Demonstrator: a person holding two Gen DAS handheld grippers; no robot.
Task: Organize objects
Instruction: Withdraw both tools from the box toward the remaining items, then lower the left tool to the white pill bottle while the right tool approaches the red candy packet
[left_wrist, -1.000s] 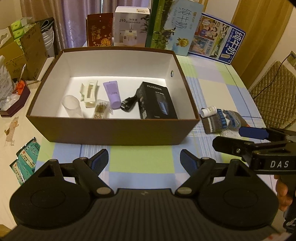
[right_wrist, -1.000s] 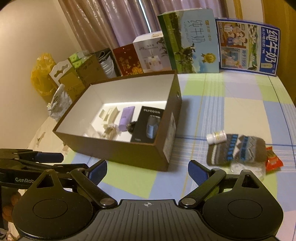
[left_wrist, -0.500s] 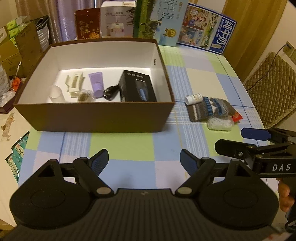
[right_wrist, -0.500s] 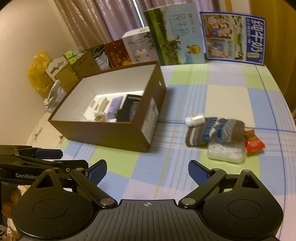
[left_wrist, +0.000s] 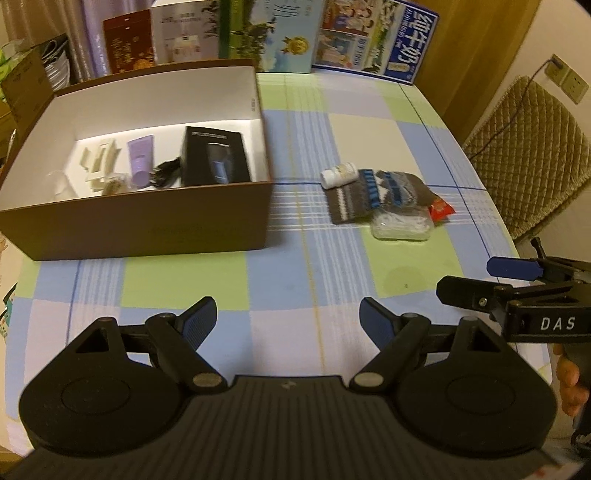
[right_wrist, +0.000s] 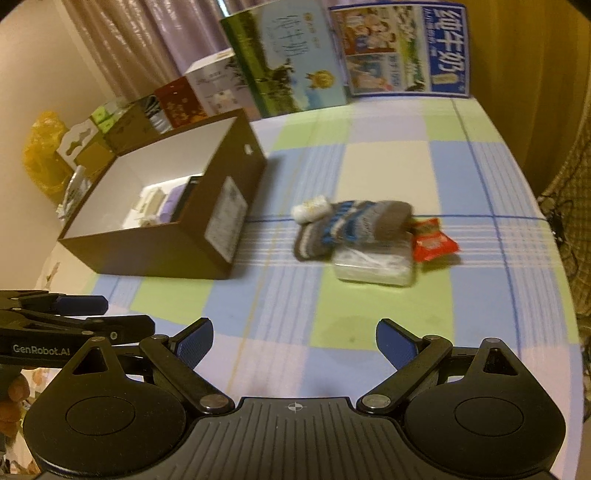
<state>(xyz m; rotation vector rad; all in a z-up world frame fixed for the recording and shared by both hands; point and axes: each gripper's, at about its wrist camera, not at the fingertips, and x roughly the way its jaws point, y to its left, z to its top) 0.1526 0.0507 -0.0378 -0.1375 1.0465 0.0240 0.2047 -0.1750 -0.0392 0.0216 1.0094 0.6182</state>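
Brown box (left_wrist: 147, 221) sits left on the checked cloth (left_wrist: 369, 140), holding a tube (left_wrist: 140, 162) and black carton (left_wrist: 214, 158). Right of it, apart: bottle (left_wrist: 338, 173), knit sock (left_wrist: 376, 192), clear packet (left_wrist: 402, 225), red sachet (left_wrist: 441, 210). My left gripper (left_wrist: 288, 319) and right gripper (right_wrist: 294, 341) stand open, empty, above bare cloth

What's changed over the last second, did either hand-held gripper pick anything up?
No. Both views have swung from the brown box toward the loose pile: sock, white bottle, clear packet, red sachet. The left hand-held gripper and right hand-held gripper stay open and empty. The objects haven't moved.
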